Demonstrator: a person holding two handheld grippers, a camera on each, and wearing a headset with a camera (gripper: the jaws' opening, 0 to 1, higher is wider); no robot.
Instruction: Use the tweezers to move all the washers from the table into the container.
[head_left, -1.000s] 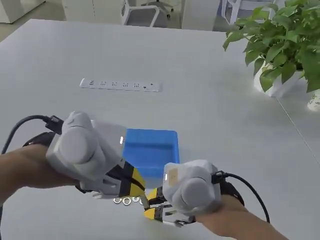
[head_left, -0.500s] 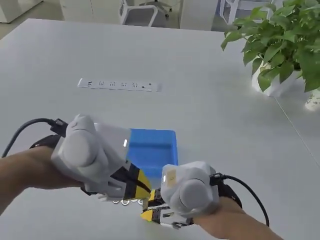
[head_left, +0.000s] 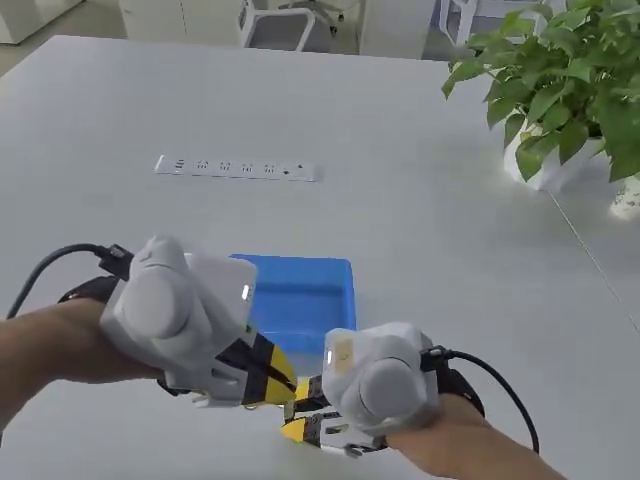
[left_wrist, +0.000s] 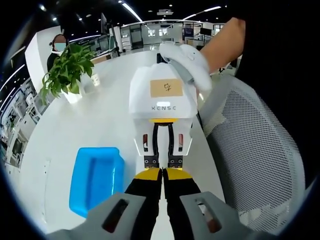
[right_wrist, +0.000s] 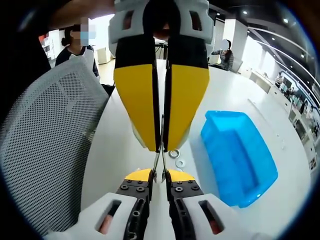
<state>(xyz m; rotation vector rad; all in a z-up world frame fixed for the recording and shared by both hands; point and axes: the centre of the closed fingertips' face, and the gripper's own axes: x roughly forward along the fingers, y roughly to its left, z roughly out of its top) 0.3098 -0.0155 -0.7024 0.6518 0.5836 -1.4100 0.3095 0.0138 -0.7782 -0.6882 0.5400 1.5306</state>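
Pale counter (head_left: 420, 200), open office behind. Up off it, the tweezers (right_wrist: 157, 162) read as a thin metal sliver pinched between both grippers, just above the washers (right_wrist: 174, 153). Two washers are clear in the right gripper view, flat on the counter, close together, just beside the near wall of the container (right_wrist: 240, 150); any more under the jaws, cannot tell. The container is blue and open-topped, no washers made out inside. On the right gripper (right_wrist: 160, 176) the jaws are nearly together, clamped on the tweezers' near end. On the left gripper (left_wrist: 162, 175) the jaws are together, yellow tips closed on the far end, nose to nose with the right one.

Judged step: reseating or passing the tweezers between grippers, no pick begun. To do it well: one clamp firm until the other is seated; final grip mid-length and across the tweezers' two arms so a squeeze closes the points; points aimed down at the washers; no twist on release, the sliver could slip. Low approach, mind the container wall.

Further out: power strip (head_left: 238, 169), plant (head_left: 560, 80), mesh chair (right_wrist: 45, 140)
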